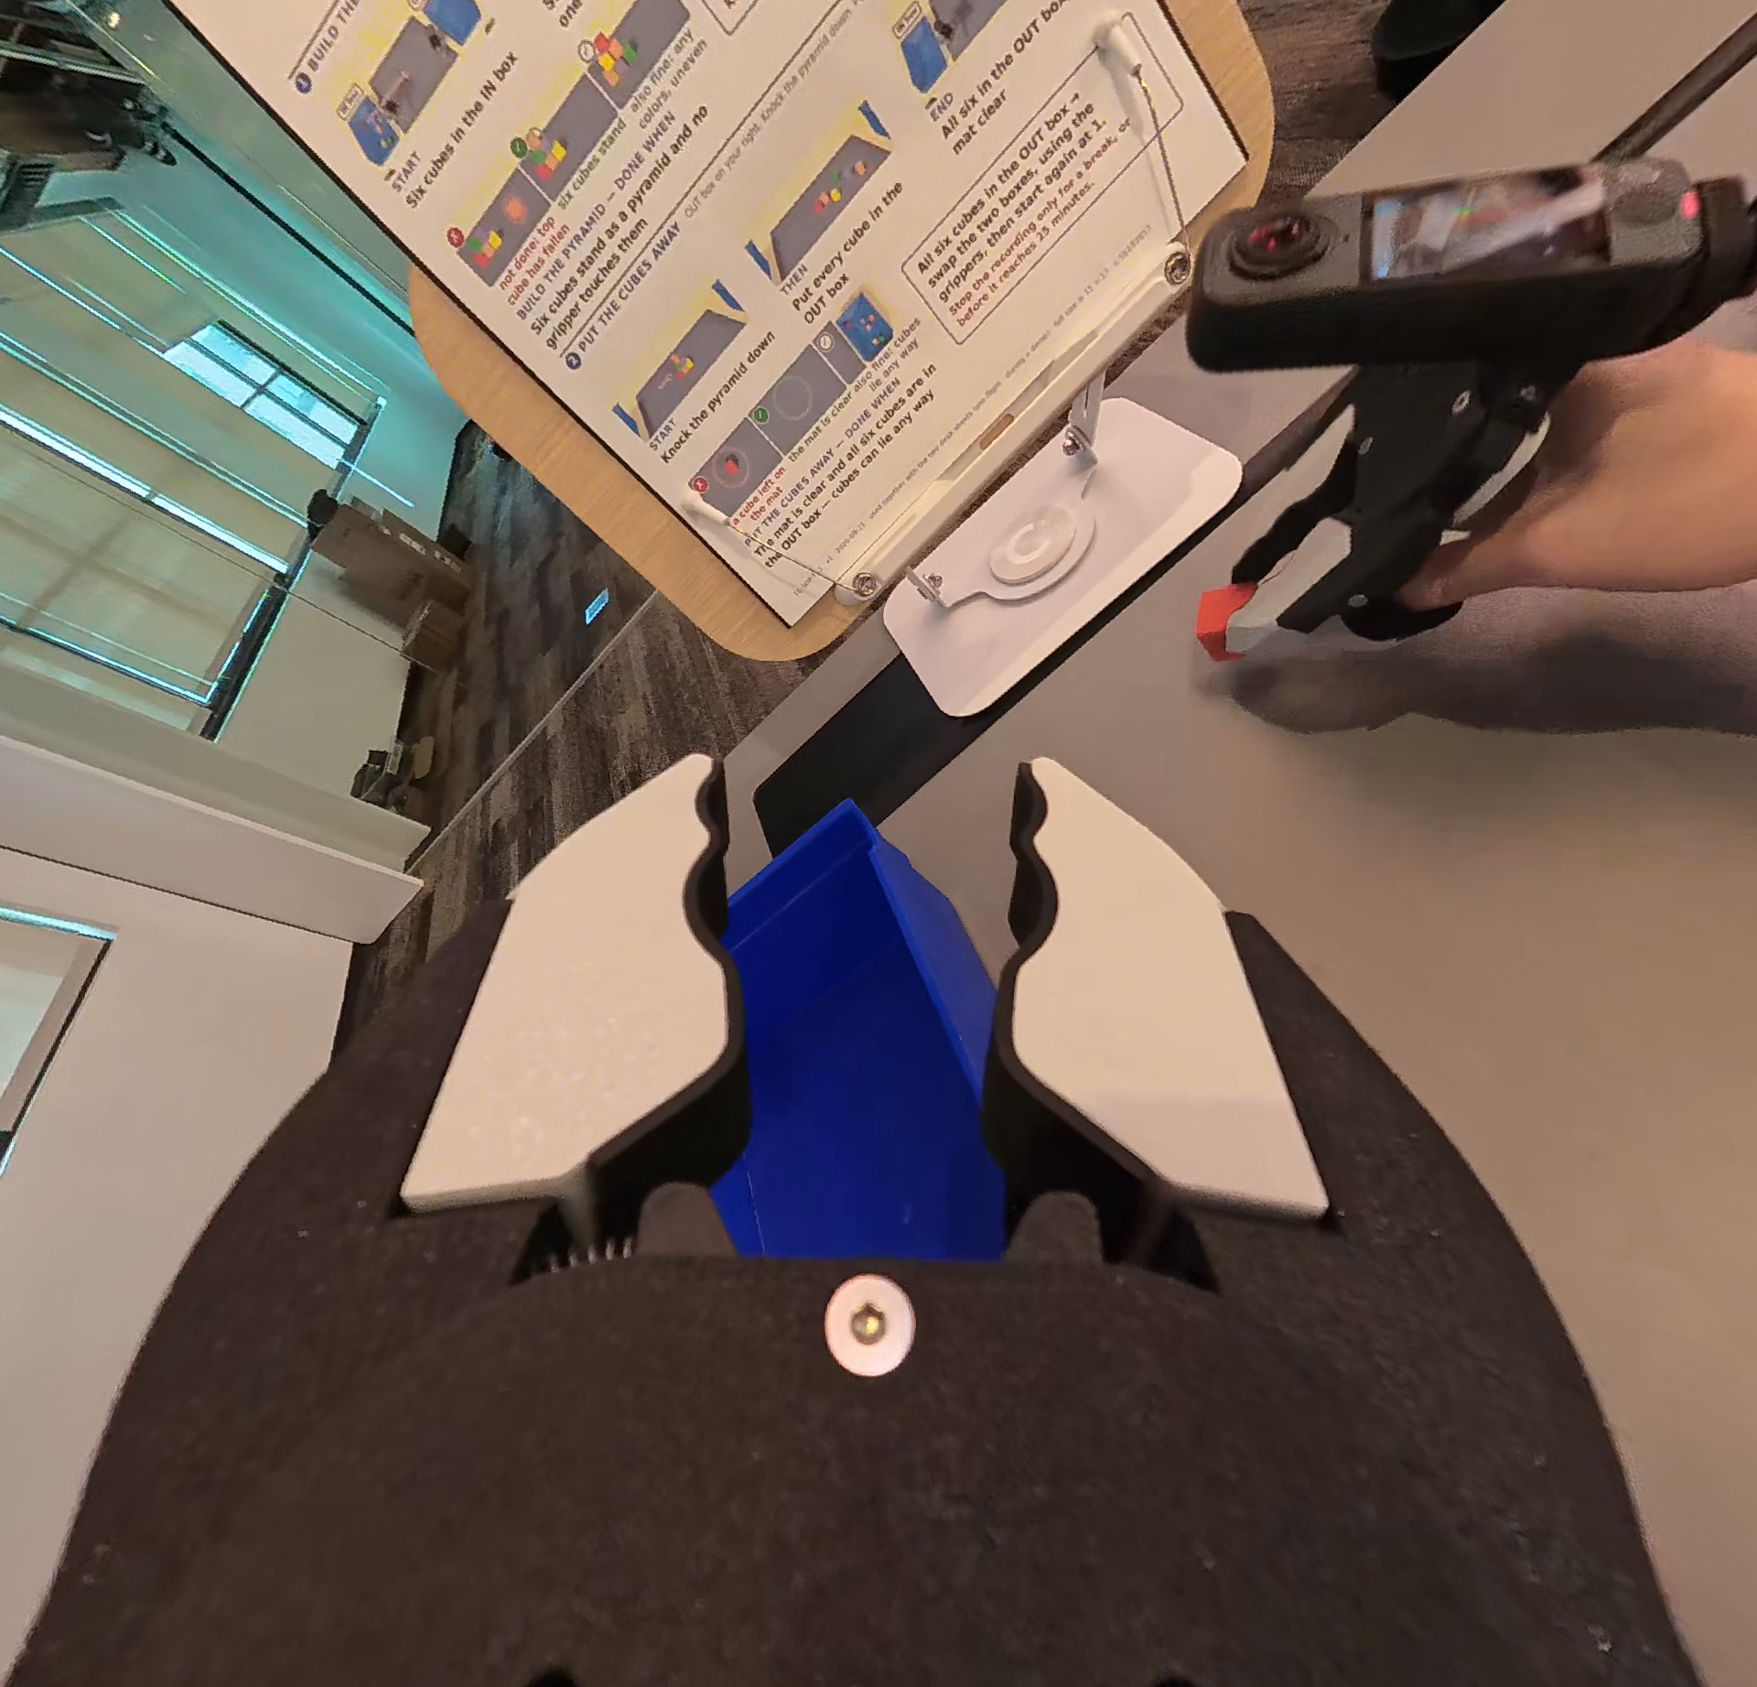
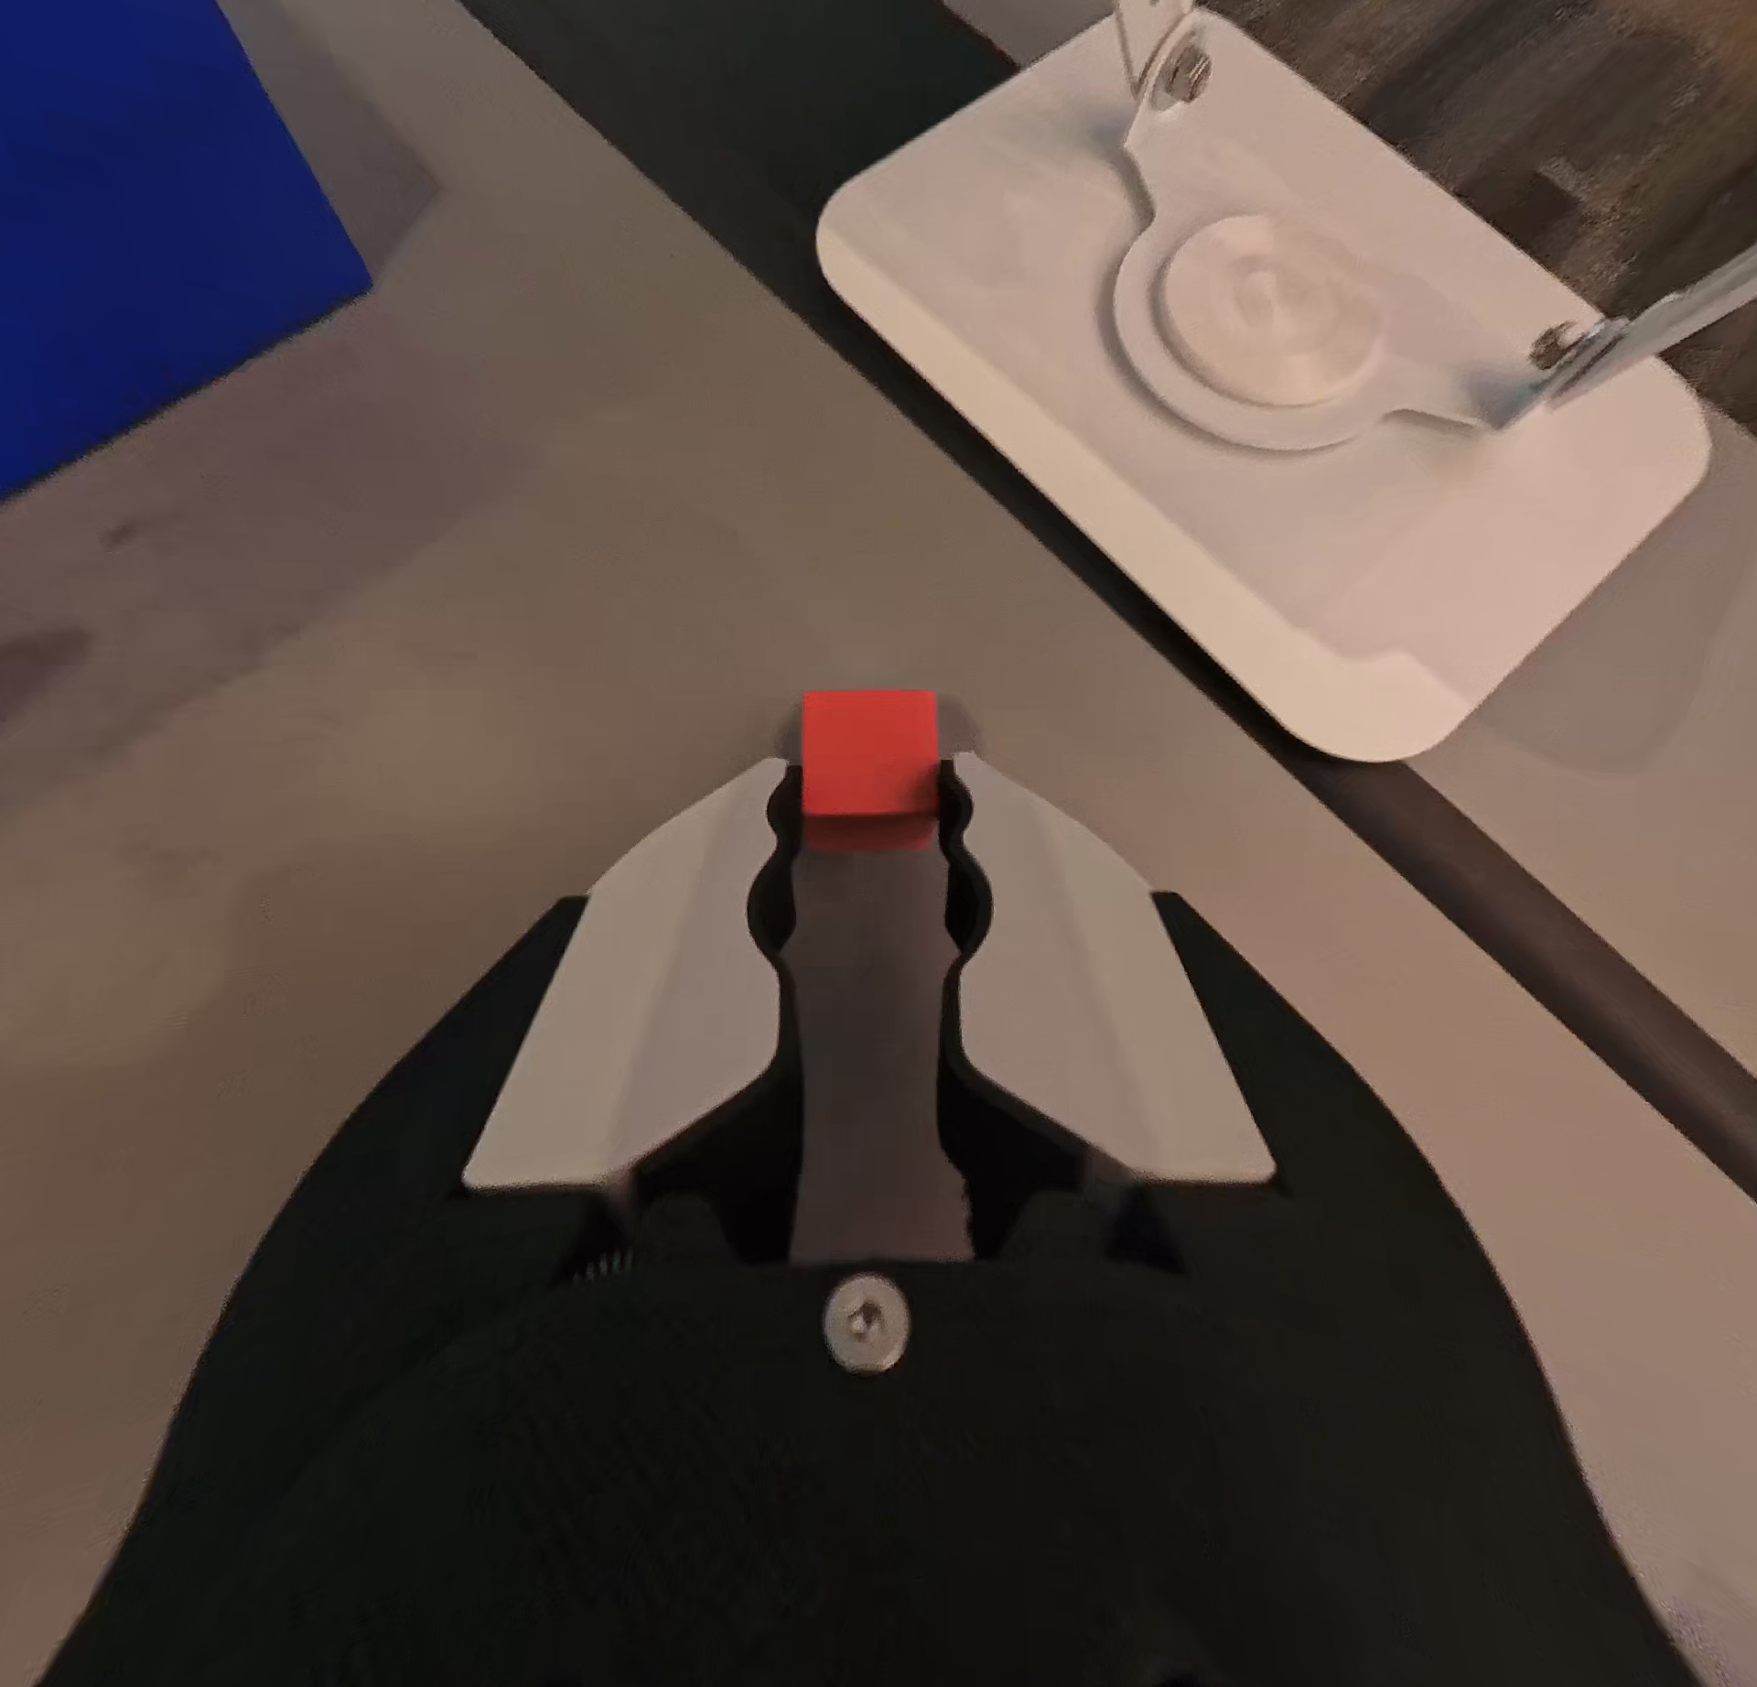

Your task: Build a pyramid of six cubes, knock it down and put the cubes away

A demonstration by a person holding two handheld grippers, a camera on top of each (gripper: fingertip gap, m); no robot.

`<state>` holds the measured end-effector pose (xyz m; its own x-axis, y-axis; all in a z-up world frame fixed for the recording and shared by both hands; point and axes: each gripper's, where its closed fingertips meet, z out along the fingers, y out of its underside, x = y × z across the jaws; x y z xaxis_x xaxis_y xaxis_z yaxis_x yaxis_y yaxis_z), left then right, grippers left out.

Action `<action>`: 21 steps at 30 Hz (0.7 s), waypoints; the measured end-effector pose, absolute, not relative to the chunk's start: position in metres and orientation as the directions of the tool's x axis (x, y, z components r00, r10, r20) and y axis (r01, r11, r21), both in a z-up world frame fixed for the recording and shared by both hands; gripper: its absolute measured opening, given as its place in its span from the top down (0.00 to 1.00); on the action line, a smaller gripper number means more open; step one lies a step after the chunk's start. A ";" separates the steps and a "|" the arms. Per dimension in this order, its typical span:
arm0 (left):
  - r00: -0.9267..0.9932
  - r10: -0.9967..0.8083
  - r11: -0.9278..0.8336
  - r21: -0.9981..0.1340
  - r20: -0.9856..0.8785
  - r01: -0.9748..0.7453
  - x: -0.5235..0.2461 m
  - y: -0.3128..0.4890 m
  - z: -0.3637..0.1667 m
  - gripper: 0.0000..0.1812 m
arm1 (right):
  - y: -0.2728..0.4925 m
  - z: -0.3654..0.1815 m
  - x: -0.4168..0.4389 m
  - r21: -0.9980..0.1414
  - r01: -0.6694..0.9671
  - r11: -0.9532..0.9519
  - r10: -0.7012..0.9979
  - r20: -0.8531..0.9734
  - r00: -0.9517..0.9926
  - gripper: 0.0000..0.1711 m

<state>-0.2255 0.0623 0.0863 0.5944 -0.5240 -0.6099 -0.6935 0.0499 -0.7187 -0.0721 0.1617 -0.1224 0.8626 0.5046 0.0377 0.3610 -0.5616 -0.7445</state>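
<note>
My right gripper point(image 2: 867, 766) is shut on a red cube point(image 2: 863, 757), gripped at the fingertips just above the grey mat point(image 2: 475, 690). In the left wrist view the same gripper point(image 1: 1255, 609), held by a hand, holds the red cube point(image 1: 1222, 619) low over the mat point(image 1: 1426, 881). My left gripper point(image 1: 870, 776) is open and empty, tilted, hovering over a blue box point(image 1: 856, 1023) whose inside shows between the fingers. The blue box also shows at the top left of the right wrist view point(image 2: 143, 243). No other cubes are in view.
A white stand base point(image 2: 1331, 462) sits at the mat's far edge, also in the left wrist view point(image 1: 1065, 557), carrying a wooden board with an instruction sheet point(image 1: 761, 215). A dark table strip point(image 2: 761, 167) borders the mat. A camera point(image 1: 1445, 253) sits on the right gripper. One gripper's finger ends stand about 30 cm off the other's.
</note>
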 end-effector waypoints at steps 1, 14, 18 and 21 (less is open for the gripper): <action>0.594 -0.524 0.049 -0.718 -0.610 -0.694 -0.225 0.063 0.086 0.68 | 0.158 -0.112 -0.074 -0.755 0.362 -0.547 0.508 0.045 0.860 0.83; 0.578 -0.528 0.060 -0.706 -0.622 -0.706 -0.218 0.060 0.083 0.68 | -0.019 0.072 -0.034 -0.711 0.697 0.095 0.515 0.634 0.577 0.83; 0.580 -0.524 0.056 -0.704 -0.624 -0.708 -0.218 0.059 0.084 0.68 | -0.034 0.076 0.047 -0.672 0.740 -0.021 0.415 0.668 0.618 0.83; 0.579 -0.518 0.052 -0.699 -0.630 -0.714 -0.219 0.057 0.084 0.68 | -0.044 0.055 0.093 -0.795 0.579 -0.180 0.503 0.431 0.749 0.83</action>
<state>-0.2192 0.0574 0.0835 0.5789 -0.5180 -0.6297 -0.7137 0.0516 -0.6986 0.0927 -0.0443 0.0550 0.7488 0.5033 0.4314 0.5789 -0.1796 -0.7954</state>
